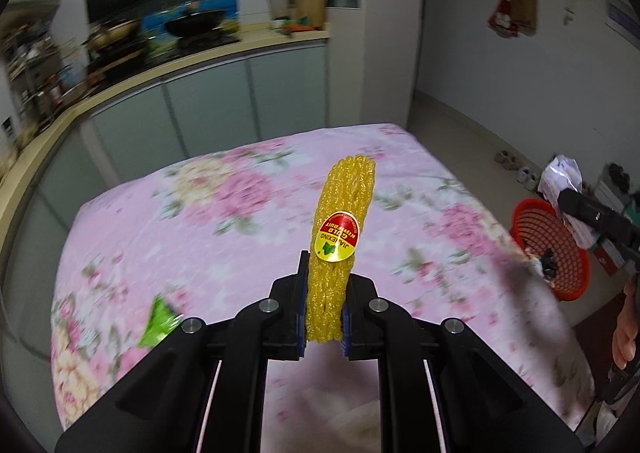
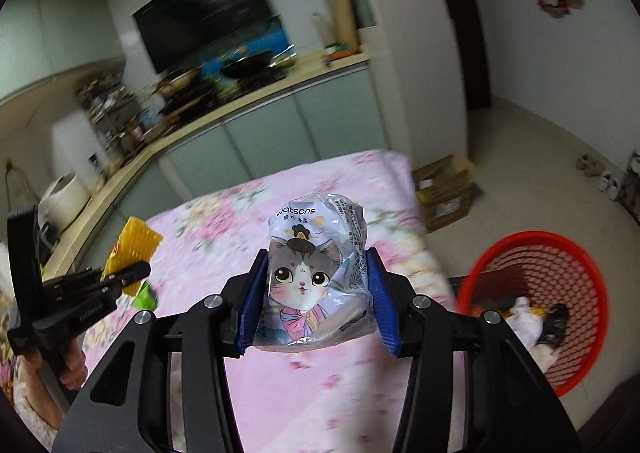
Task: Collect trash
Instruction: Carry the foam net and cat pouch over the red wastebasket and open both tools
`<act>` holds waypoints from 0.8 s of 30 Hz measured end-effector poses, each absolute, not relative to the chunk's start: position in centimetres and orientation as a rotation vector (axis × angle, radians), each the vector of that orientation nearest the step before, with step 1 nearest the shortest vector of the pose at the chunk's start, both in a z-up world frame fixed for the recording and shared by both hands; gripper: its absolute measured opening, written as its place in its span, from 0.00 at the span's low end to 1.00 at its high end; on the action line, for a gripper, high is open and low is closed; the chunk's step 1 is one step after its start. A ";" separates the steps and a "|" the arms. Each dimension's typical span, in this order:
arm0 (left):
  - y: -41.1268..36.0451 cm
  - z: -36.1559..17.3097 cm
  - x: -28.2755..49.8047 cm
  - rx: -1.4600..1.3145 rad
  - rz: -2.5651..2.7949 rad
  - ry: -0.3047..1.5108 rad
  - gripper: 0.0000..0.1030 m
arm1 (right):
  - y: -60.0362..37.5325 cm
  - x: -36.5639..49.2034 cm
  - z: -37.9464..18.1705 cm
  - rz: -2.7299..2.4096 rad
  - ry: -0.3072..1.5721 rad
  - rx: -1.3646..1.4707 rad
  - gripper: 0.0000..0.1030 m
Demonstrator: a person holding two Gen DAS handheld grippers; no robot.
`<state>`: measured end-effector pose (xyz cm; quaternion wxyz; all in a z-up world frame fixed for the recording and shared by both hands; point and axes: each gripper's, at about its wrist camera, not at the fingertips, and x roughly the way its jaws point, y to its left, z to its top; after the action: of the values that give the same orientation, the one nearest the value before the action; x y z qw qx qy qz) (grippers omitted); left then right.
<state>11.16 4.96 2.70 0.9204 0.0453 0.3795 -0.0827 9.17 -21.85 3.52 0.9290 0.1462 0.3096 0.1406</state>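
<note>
Nearest in the left wrist view, the left gripper point(image 1: 324, 317) had its jaws closed narrowly on a yellow foam fruit net point(image 1: 340, 253), which stood upright between them with an oval red and yellow sticker point(image 1: 336, 237) facing the camera. Likewise, the right gripper point(image 2: 316, 305) had its jaws clamped on a crinkled plastic wrapper point(image 2: 316, 273) printed with a cartoon cat, held up above the surface. Below both lay a table point(image 1: 200, 237) covered in a pink flowered cloth. A green scrap of packaging point(image 1: 158, 319) lay on the cloth just left of the left gripper, blurred. Off the table's right edge, lower down on the floor, stood a red mesh basket point(image 2: 576, 277) with some white and dark rubbish already at its bottom. Between the left gripper and that basket, the right gripper and its wrapper crossed the line of sight. Beyond the table's far corner, flattened cardboard boxes point(image 2: 444, 189) lay on the floor. Farther back ran a kitchen counter point(image 1: 224, 57) with pans on a hob, and a few shoes point(image 1: 516, 169) sat by the far wall.
</note>
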 end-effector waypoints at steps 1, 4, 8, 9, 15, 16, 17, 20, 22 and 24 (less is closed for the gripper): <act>3.9 2.8 11.5 0.105 -0.188 0.779 0.11 | -22.7 9.2 3.6 0.269 0.630 0.307 0.45; 1.1 2.9 12.4 0.132 -0.240 0.779 0.11 | -25.2 9.1 3.9 0.215 0.611 0.329 0.45; -3.0 3.0 13.2 0.158 -0.321 0.785 0.11 | -28.5 8.6 4.0 0.137 0.590 0.361 0.45; -3.9 3.0 13.4 0.165 -0.337 0.786 0.11 | -29.2 8.4 3.9 0.114 0.587 0.365 0.45; -10.5 2.3 14.5 0.221 -0.466 0.814 0.11 | -32.6 7.6 2.8 0.012 0.593 0.411 0.45; -11.7 2.0 14.7 0.228 -0.490 0.823 0.11 | -33.2 7.5 2.5 -0.002 0.596 0.424 0.45; -12.9 1.8 14.9 0.237 -0.515 0.831 0.11 | -33.8 7.4 2.2 -0.018 0.598 0.435 0.45; -15.6 1.0 15.2 0.264 -0.564 0.852 0.11 | -35.2 7.2 1.4 -0.061 0.607 0.459 0.45; -18.1 0.0 15.5 0.298 -0.596 0.872 0.11 | -36.0 7.1 0.7 -0.096 0.617 0.473 0.45; -20.0 -0.9 15.7 0.326 -0.619 0.891 0.11 | -36.9 7.0 0.0 -0.118 0.629 0.494 0.45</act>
<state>15.72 -19.95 -0.92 0.8438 0.1542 0.4222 -0.2931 7.05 -36.89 -0.02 0.9194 0.2403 0.3060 -0.0576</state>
